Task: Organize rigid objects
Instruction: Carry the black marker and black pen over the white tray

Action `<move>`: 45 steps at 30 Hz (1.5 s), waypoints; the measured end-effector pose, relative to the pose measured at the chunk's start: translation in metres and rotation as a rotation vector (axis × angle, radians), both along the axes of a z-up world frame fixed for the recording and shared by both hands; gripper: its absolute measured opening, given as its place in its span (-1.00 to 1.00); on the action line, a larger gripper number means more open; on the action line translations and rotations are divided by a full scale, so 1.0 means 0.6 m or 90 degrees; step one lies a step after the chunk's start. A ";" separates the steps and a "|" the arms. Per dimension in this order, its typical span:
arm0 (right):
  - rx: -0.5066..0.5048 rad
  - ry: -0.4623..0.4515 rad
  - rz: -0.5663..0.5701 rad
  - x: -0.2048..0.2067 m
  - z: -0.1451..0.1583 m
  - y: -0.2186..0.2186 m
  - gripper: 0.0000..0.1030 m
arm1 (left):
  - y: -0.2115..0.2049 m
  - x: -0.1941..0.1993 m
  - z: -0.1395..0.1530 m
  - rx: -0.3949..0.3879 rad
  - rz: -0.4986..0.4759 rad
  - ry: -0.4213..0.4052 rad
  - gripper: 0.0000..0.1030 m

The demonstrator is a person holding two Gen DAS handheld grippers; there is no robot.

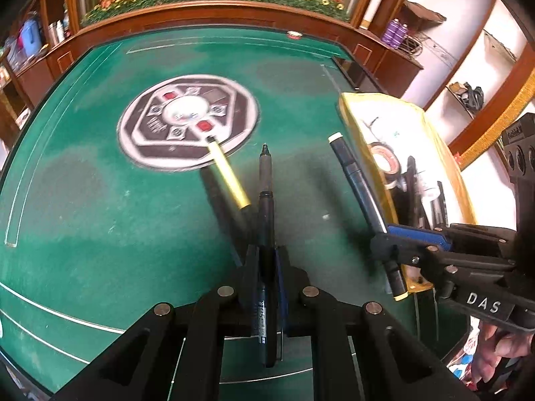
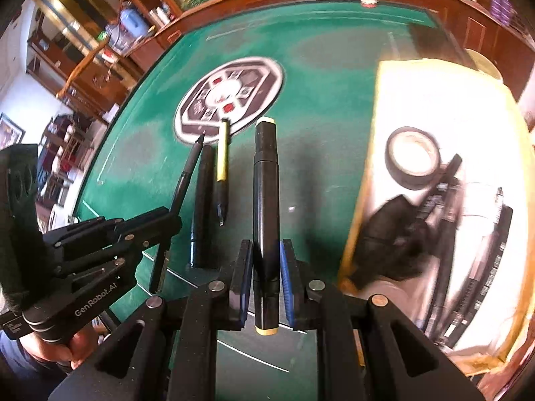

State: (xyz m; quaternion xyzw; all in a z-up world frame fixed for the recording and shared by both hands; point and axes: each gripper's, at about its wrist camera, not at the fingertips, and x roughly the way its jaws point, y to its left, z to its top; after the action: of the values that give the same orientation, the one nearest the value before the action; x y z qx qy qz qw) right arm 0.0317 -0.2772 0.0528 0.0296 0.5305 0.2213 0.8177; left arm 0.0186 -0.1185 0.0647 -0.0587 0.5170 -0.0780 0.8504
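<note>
while clamped in jaws, pen (image 1: 266,207) and marker (image 2: 265,214)

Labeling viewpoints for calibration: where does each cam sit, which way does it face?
Left wrist: on the left tool, angled down at the green table; thin black pen clamped; right tool at right.
Right wrist: on the right tool, same tilt; black marker clamped; left tool at left.
Shared: yellow pen, tray.

matt green felt table (image 1: 100,217), glossy plastic marker (image 2: 265,200)
</note>
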 end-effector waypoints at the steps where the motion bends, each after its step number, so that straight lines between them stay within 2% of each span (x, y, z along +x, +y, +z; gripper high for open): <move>1: 0.004 -0.004 -0.010 -0.001 0.005 -0.012 -0.70 | -0.010 0.002 0.004 -0.001 -0.007 -0.003 -0.83; 9: 0.026 -0.021 -0.094 -0.014 0.031 -0.112 -0.70 | -0.093 0.025 0.035 -0.019 -0.067 -0.013 -0.83; 16: 0.022 -0.016 -0.175 -0.028 0.026 -0.203 -0.70 | -0.194 0.046 0.054 -0.040 -0.138 -0.011 -0.83; 25: 0.020 0.016 -0.225 -0.031 0.000 -0.272 -0.70 | -0.296 0.063 0.031 -0.048 -0.198 0.029 -0.83; 31: 0.021 0.034 -0.226 -0.024 -0.016 -0.283 -0.70 | -0.318 0.072 0.007 -0.049 -0.198 0.053 -0.83; 45: 0.023 0.049 -0.223 -0.018 -0.028 -0.283 -0.70 | -0.329 0.068 -0.006 -0.009 -0.204 0.046 -0.83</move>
State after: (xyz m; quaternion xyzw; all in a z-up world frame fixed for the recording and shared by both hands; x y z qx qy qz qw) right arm 0.0212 -0.4473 0.0361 0.1447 0.5439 0.0841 0.8223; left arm 0.0596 -0.3157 0.0608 0.0160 0.5496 -0.2137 0.8074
